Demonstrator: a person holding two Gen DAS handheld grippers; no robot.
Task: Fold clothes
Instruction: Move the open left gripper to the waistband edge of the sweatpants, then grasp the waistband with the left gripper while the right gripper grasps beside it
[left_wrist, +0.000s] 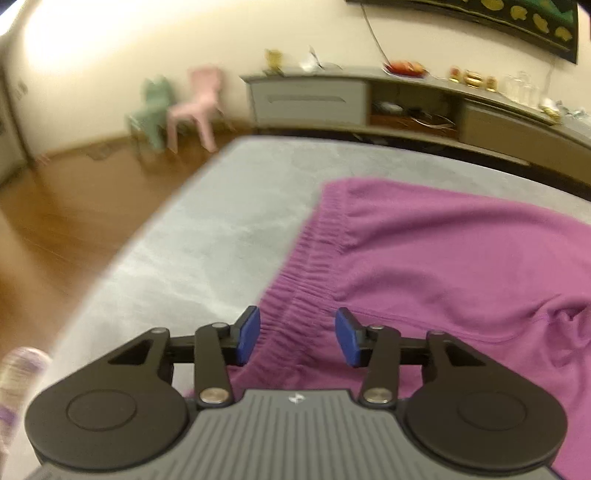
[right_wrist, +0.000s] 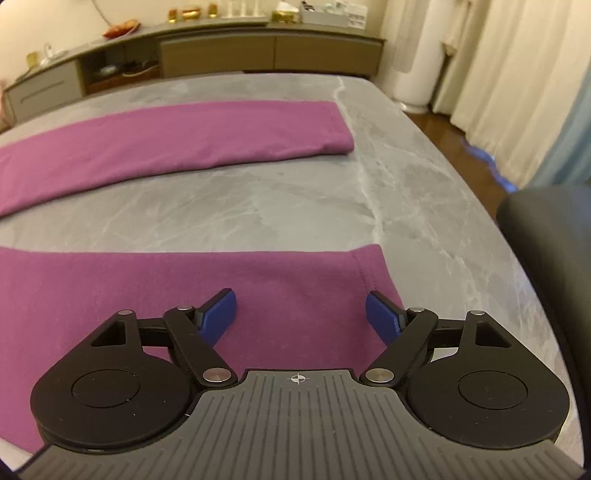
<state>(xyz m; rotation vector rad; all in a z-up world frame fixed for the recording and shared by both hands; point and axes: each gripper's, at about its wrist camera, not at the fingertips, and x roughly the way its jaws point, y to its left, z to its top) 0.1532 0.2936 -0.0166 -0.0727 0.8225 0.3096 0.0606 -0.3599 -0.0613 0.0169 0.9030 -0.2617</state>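
While angled steeply downward over a grey marbled worktop (left_wrist: 177, 236), left gripper (left_wrist: 297, 338) hovering above the gathered elastic waistband (left_wrist: 314, 258) of purple trousers (left_wrist: 443, 258). Blue-padded fingers (left_wrist: 247, 334) apart, nothing clamped between them, waistband cloth showing in the gap below. Whether the pads touch the cloth: cannot tell. Left-wrist view smeared by motion blur, especially along the worktop's left edge and the wooden floor (left_wrist: 55, 229) beyond. Trousers spread flat on the worktop, waistband toward the left side, fabric rumpled slightly at the lower right. Farther back, a pink child's chair (left_wrist: 195, 107) and a green one (left_wrist: 151, 110) just beside it, both against the cream wall, next to a long low sideboard (left_wrist: 310, 96) carrying small ornaments and a plate of something red.

Right gripper (right_wrist: 301, 315) likewise tipped down, poised over the hem end of the nearer trouser leg (right_wrist: 184, 288). Fingers (right_wrist: 218, 312) spread wide, empty, one on each side of the cuff area, the right one close to the stitched hem (right_wrist: 364, 269). Contact with the cloth: cannot tell. Farther trouser leg (right_wrist: 184, 136) lying flat and apart from the nearer one, a bare strip of worktop between them, its cuff pointing right. Dark rounded chair back (right_wrist: 546, 240) at the right edge, pale curtains (right_wrist: 498, 81) and a white cylindrical appliance (right_wrist: 417, 62) behind.
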